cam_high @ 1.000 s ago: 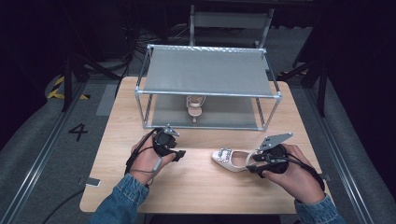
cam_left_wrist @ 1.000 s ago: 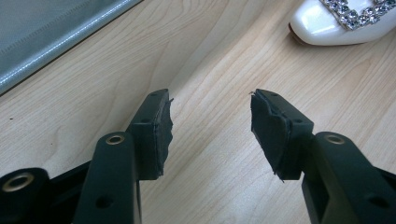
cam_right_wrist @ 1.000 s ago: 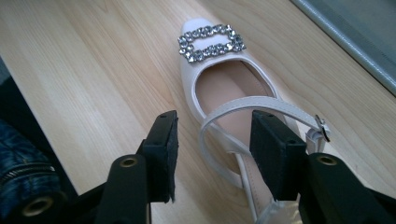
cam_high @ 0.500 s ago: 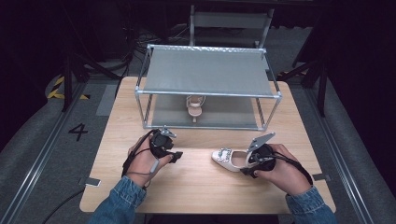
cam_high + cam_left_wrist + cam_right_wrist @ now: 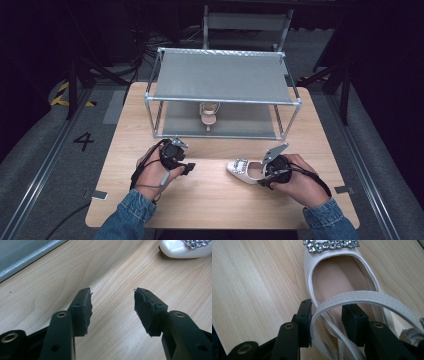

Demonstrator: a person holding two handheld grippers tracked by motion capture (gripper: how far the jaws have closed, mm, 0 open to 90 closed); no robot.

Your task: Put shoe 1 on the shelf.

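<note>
- Wooden tabletop (image 5: 210, 200), light grain, bare along the near edge between the two denim sleeves.
- Metal-framed rack (image 5: 222, 95) with two grey shelves, standing across the far half of the tabletop, close to the far edge.
- Pale strappy sandal (image 5: 208, 114) on the lower shelf of the rack, near its middle, toe toward the near edge.
- Right hand (image 5: 300, 182) resting toward the right near corner, wrapped around the right gripper (image 5: 264, 176), grey three-cornered plate on top of it.
- Left hand (image 5: 152, 172) left of centre, around the left gripper (image 5: 191, 167), aimed rightward across the tabletop toward the white shoe.
- White shoe (image 5: 245, 171) lying on the tabletop right of centre, just in front of the rack's near right leg, toe pointing left, heel end at the right gripper; well apart from the left gripper.
- Jewelled buckle (image 5: 331, 244) across the toe of the white shoe, sparkling stones in a row.
- Heel strap (image 5: 362, 298) of the white shoe arched up and looped between the right jaws in the right gripper view.
- Right jaws just closing: one pad (image 5: 305, 322) outside the shoe's side wall and touching the strap's curve, the other inside the shoe over the tan insole; a gap visible between that inner pad and the strap, so not yet clamped.
- Left jaws released and spread wide, bare wood between the pads (image 5: 86, 311), nothing grasped; toe of the white shoe at the upper right corner of the left gripper view.
</note>
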